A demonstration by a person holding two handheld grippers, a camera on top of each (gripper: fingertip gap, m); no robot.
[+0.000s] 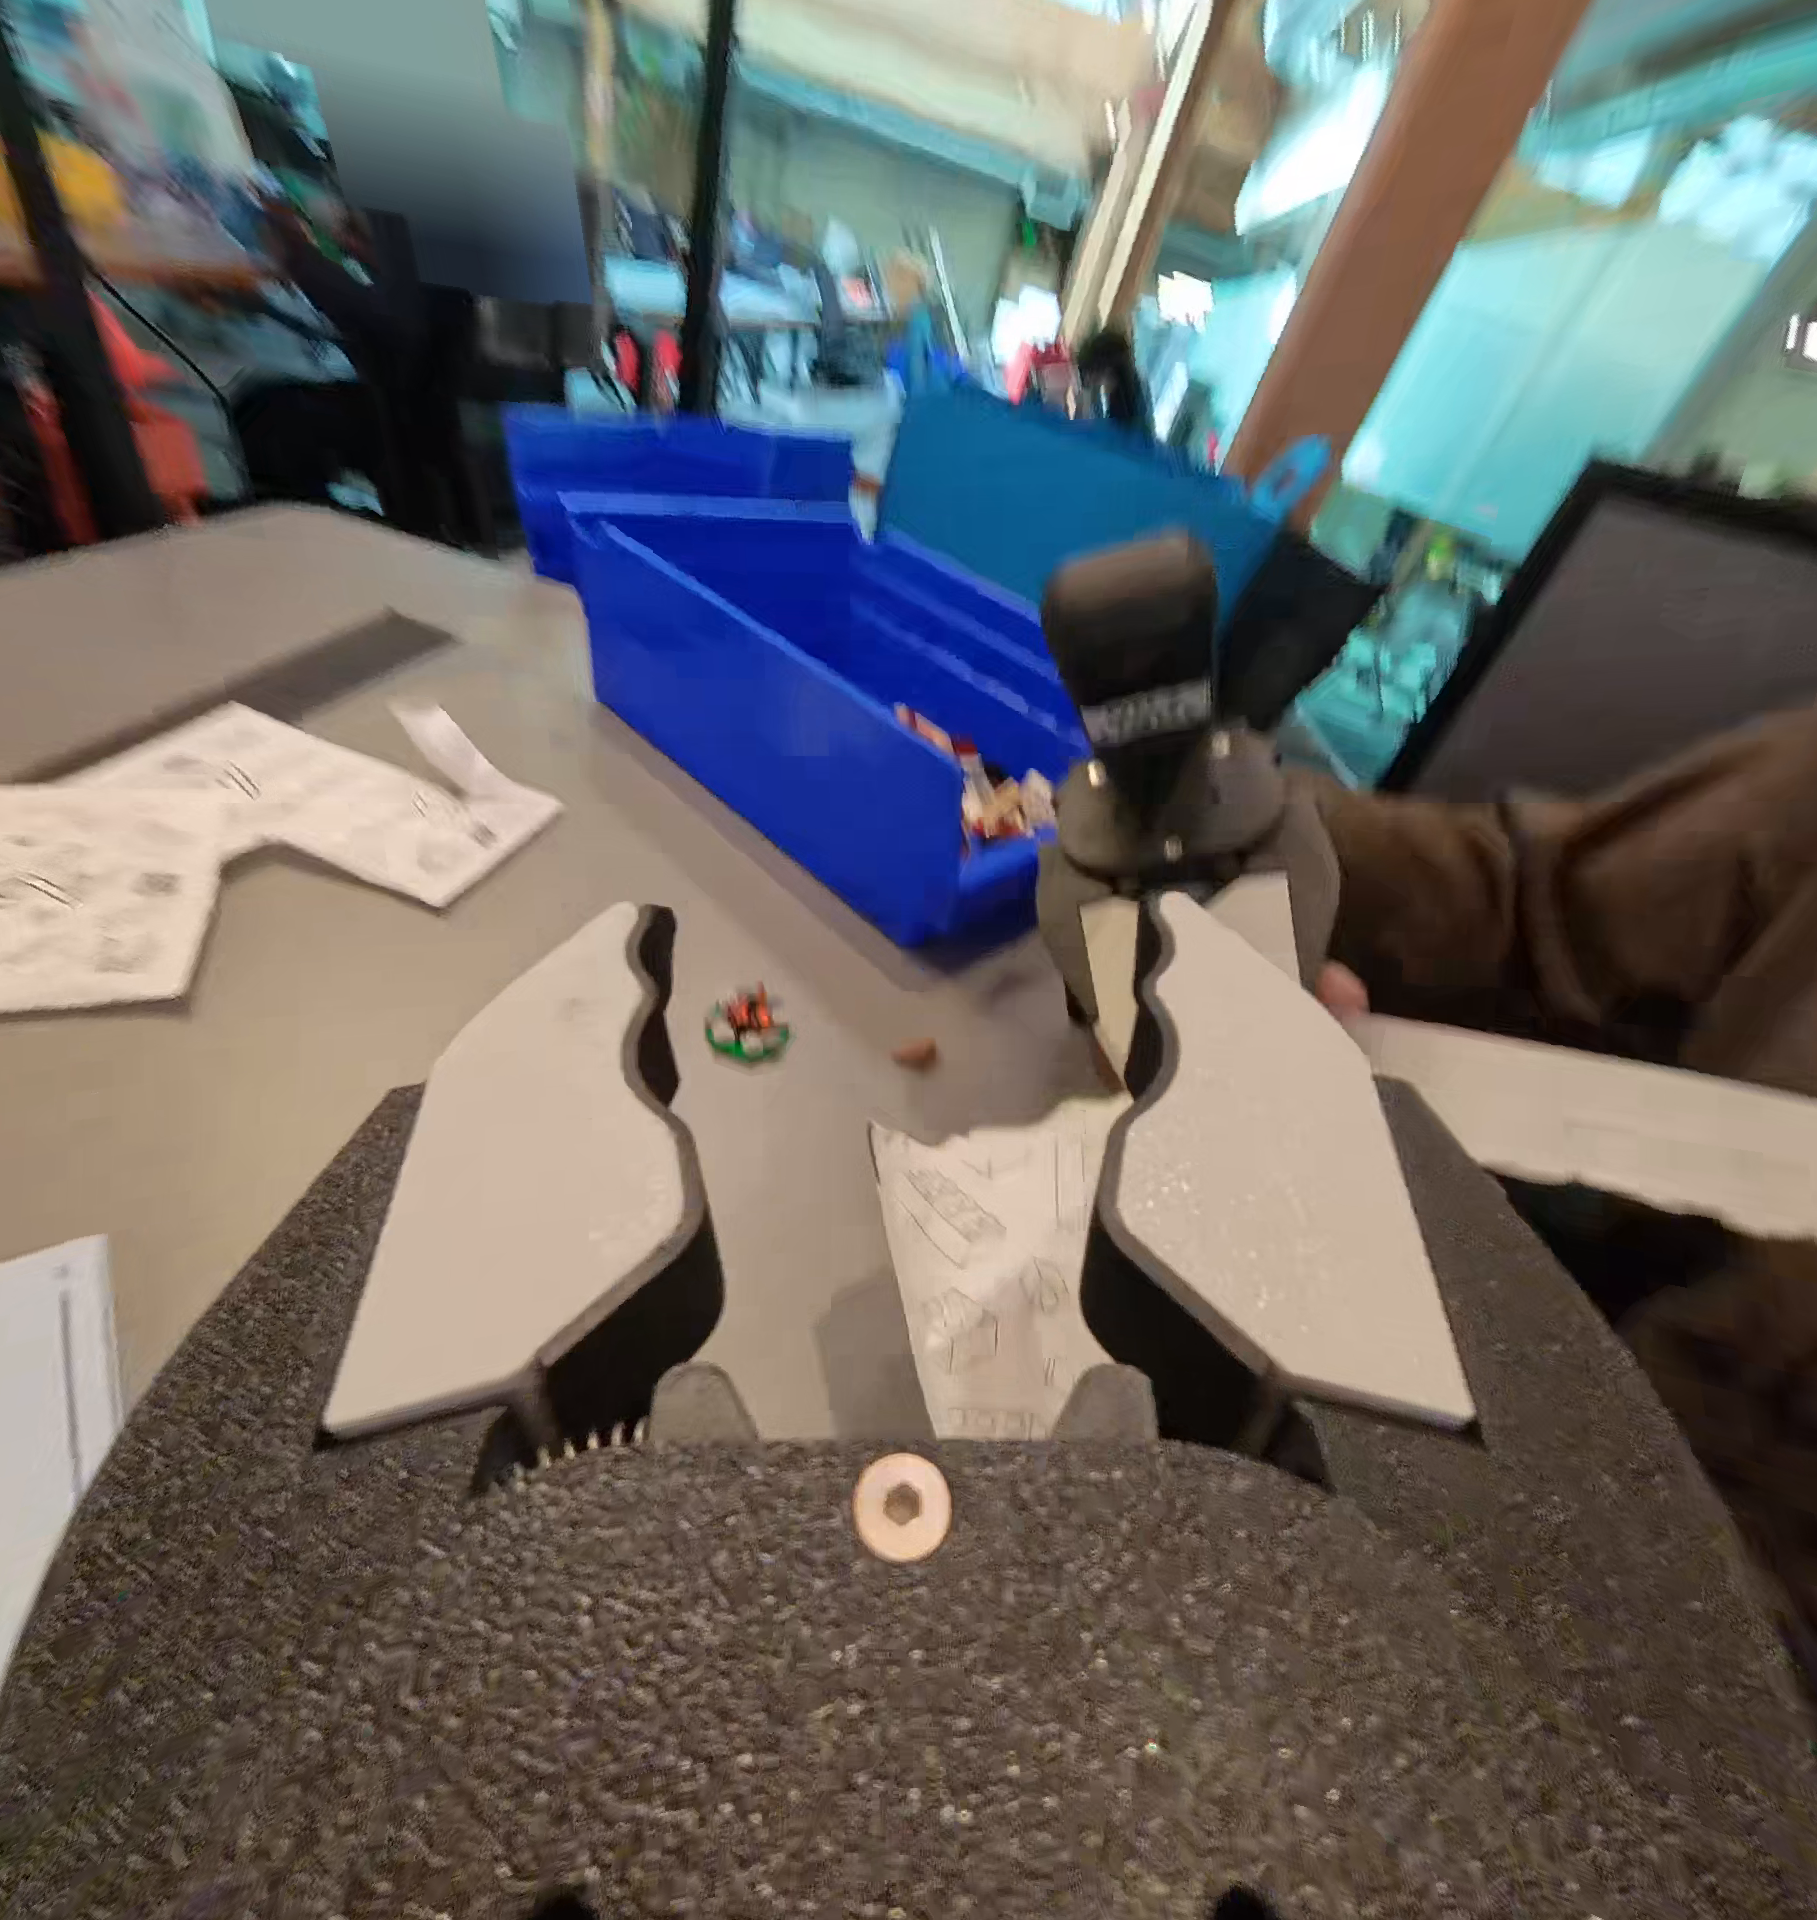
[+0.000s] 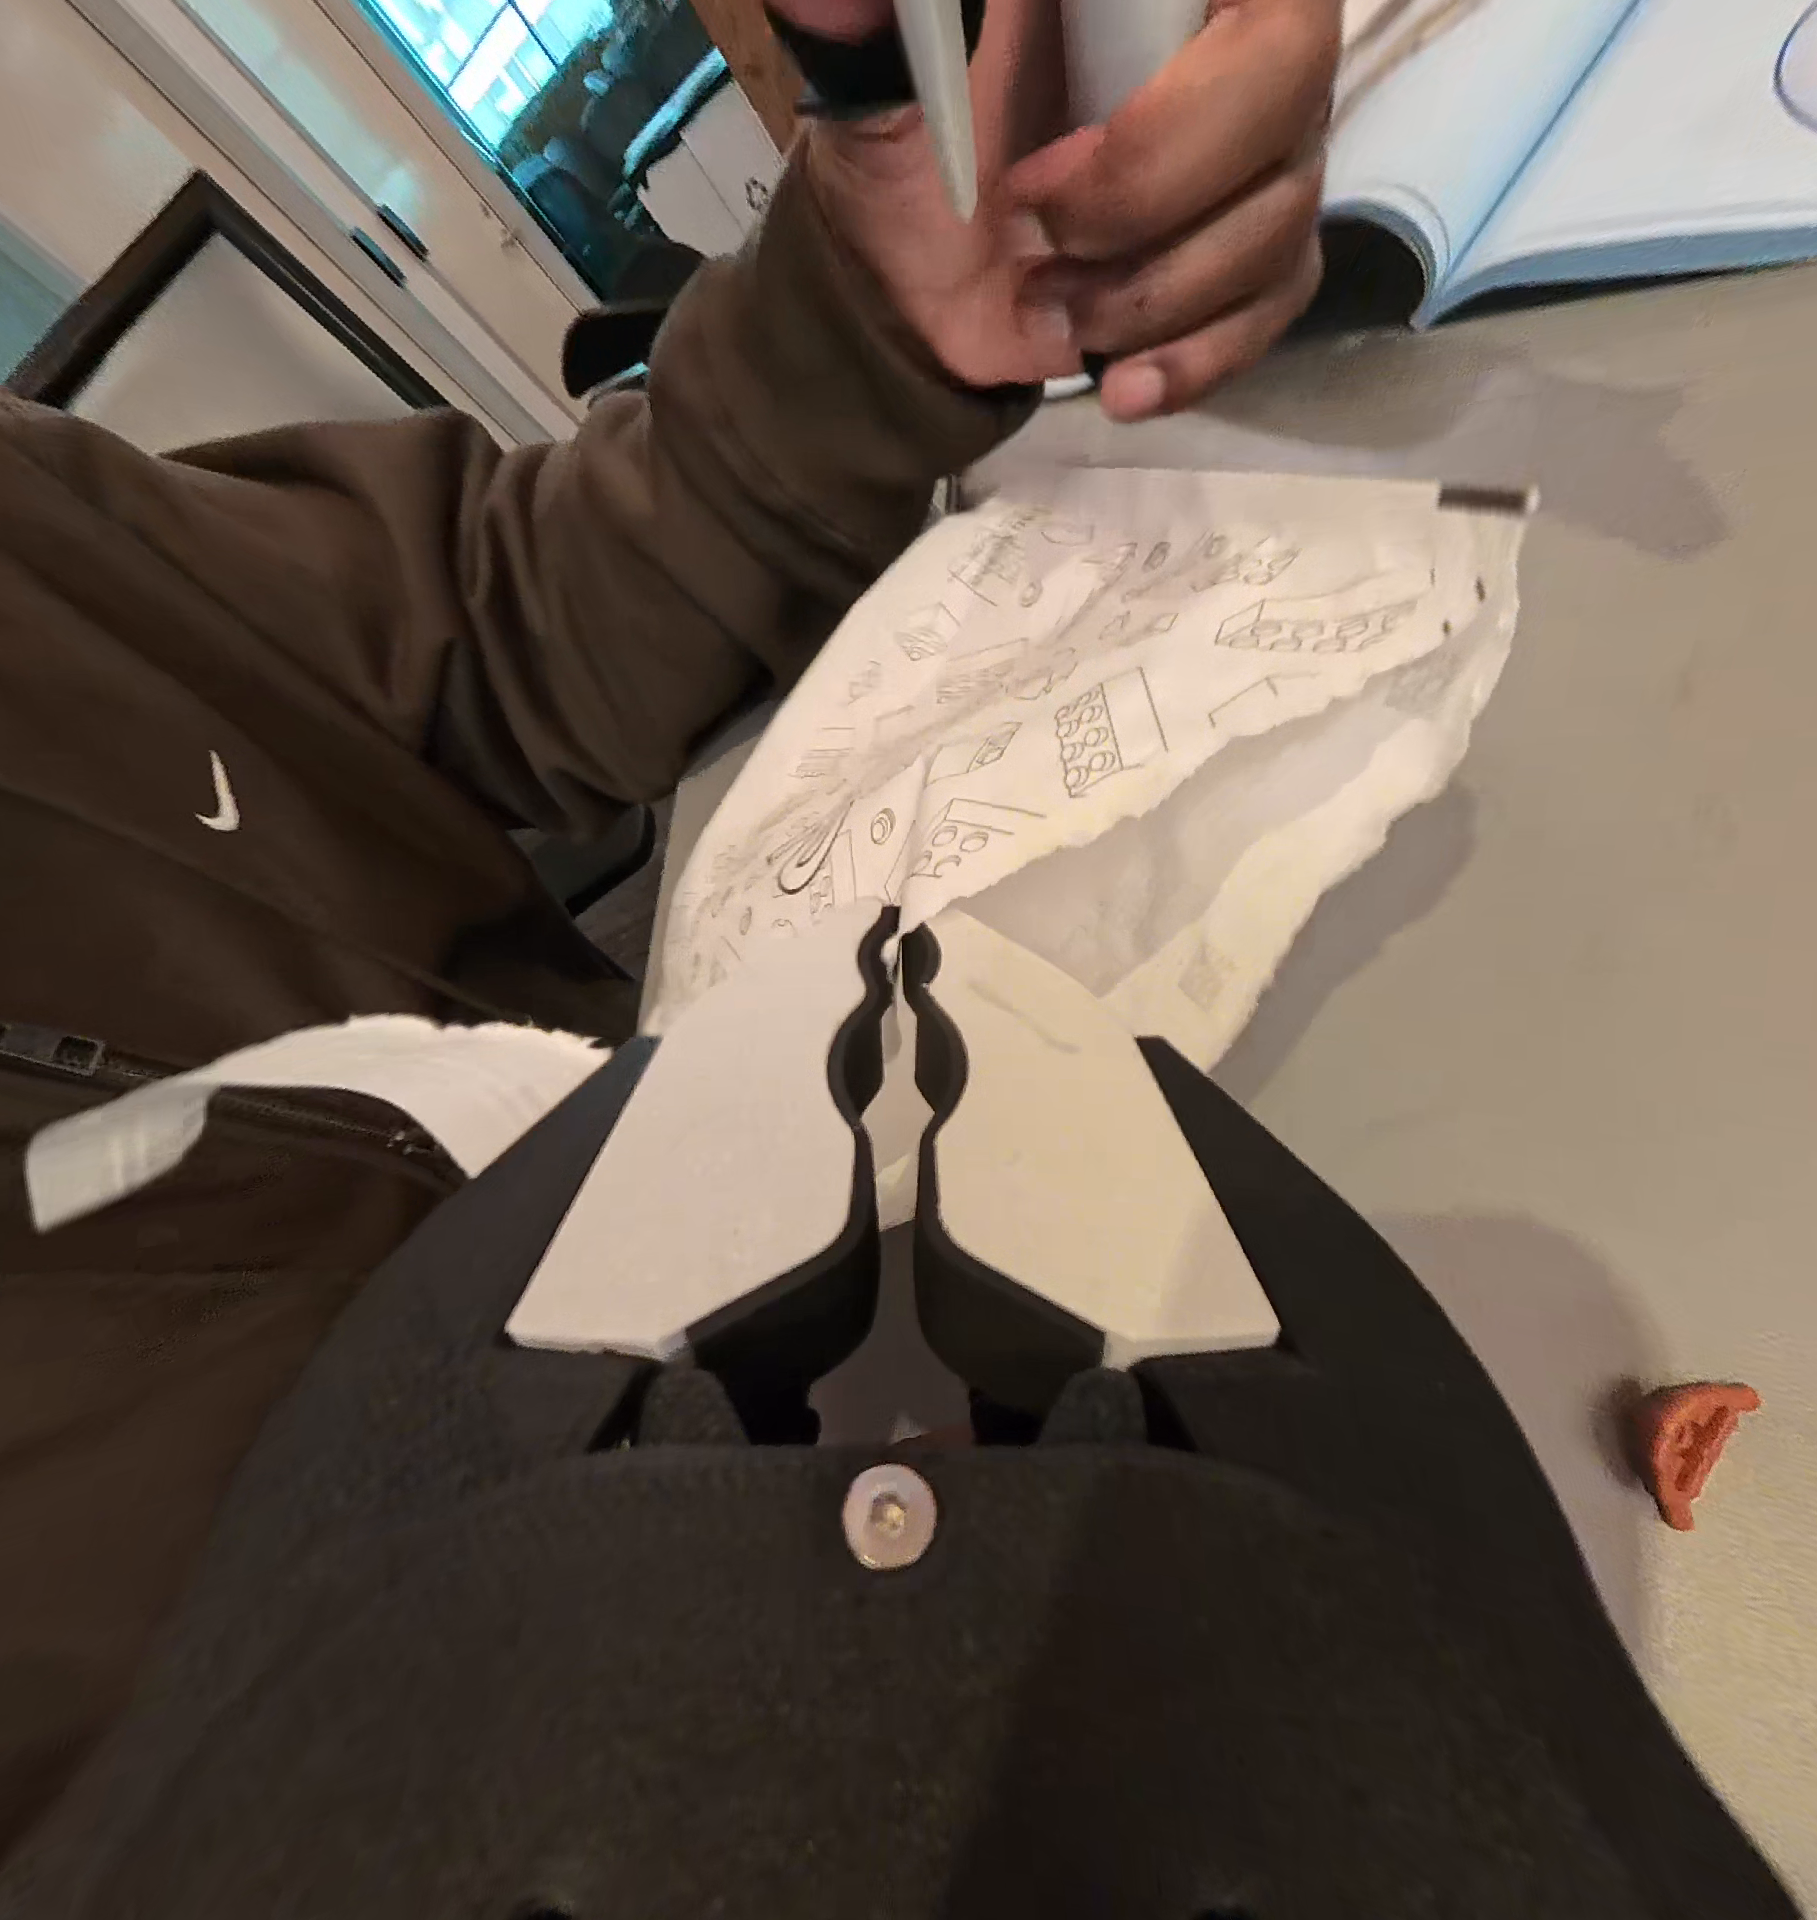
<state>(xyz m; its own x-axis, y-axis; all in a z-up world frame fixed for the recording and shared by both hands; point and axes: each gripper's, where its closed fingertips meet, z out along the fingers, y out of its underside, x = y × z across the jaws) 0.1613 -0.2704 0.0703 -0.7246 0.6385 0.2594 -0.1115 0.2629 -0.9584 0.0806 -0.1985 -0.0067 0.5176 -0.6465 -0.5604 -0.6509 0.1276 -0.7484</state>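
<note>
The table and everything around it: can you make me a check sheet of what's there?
Surface: grey table.
Job's things: torn paper bag printed with brick drawings; small green and orange build; brown piece.
Clutter: blue bins, one with small pieces; printed sheets; open booklet.
Grippers: left gripper open, holding nothing; right gripper shut, pinching the bag's torn edge.
Cables: nothing seen.
Surroundings: dark screen; person's brown sleeve; blurred shelves behind.
</note>
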